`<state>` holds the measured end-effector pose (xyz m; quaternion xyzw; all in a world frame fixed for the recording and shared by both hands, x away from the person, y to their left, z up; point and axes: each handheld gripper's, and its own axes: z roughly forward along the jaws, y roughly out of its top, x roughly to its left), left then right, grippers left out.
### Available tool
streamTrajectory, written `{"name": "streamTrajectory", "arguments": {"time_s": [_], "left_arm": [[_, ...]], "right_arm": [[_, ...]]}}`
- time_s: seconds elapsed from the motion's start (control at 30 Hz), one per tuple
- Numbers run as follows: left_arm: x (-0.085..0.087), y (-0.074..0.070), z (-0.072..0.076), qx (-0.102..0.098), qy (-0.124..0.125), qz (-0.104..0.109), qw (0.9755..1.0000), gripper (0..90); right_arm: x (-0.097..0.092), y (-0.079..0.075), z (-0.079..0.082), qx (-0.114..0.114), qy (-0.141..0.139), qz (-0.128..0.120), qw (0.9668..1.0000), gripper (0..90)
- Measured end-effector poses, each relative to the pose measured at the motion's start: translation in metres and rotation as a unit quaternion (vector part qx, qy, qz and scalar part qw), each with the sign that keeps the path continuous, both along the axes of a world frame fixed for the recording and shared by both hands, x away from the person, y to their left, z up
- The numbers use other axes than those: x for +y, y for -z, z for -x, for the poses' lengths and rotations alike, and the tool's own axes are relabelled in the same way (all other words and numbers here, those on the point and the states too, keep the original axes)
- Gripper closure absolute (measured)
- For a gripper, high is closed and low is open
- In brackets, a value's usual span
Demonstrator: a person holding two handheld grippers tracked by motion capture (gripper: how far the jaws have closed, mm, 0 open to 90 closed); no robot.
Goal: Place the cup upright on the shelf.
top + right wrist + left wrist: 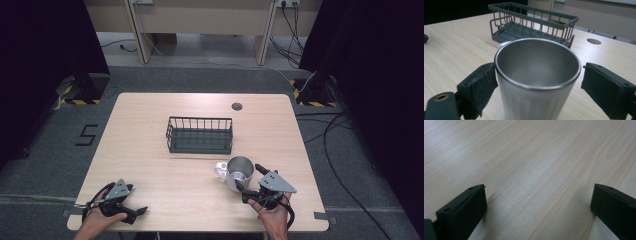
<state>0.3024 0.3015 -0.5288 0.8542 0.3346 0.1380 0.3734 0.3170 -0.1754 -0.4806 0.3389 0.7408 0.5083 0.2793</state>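
A steel mug [239,172] with a white handle stands upright and empty at the table's front right. My right gripper [249,176] is open with one jaw on each side of it. In the right gripper view the mug [536,75] sits between the jaws of that gripper [539,67]: the left jaw is against its wall and the right jaw stands a little apart. A dark grey wire basket [200,119] stands empty at mid-table, behind the mug [534,18]. My left gripper [137,199] rests open at the front left, its jaws [539,188] wide over bare wood.
The wooden table [150,165] has a round cable hole [237,106] near its far edge, also visible as the hole [594,41] beyond the basket. Cables [345,150] lie on the grey floor to the right. Table legs and dark curtains stand behind.
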Motion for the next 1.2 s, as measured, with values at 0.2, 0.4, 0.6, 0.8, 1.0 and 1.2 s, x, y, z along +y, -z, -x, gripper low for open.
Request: {"name": "streamTrajectory", "arguments": {"time_s": [0.2, 0.4, 0.6, 0.8, 1.0, 1.2], "left_arm": [[0.0, 0.0, 0.0, 0.0, 0.0, 0.0, 1.0, 0.0], [0.0, 0.0, 0.0, 0.0, -0.001, 0.0, 1.0, 0.0], [0.0, 0.0, 0.0, 0.0, -0.001, 0.0, 1.0, 0.0], [0.0, 0.0, 0.0, 0.0, -0.001, -0.001, 1.0, 0.0], [0.0, 0.0, 0.0, 0.0, -0.001, -0.001, 1.0, 0.0], [0.0, 0.0, 0.0, 0.0, -0.001, -0.001, 1.0, 0.0]], "right_arm": [[0.007, -0.003, -0.008, -0.006, -0.007, 0.003, 1.0, 9.0], [0.011, 0.0, -0.017, 0.0, -0.013, -0.012, 0.9998, 5.4], [0.013, 0.005, -0.027, 0.006, -0.022, -0.031, 0.9993, 2.8], [0.016, 0.008, -0.032, 0.002, -0.033, -0.037, 0.9988, 5.0], [0.018, 0.011, -0.036, 0.006, -0.039, -0.046, 0.9982, 5.2], [0.017, 0.01, -0.037, 0.007, -0.042, -0.045, 0.998, 5.9]]}}
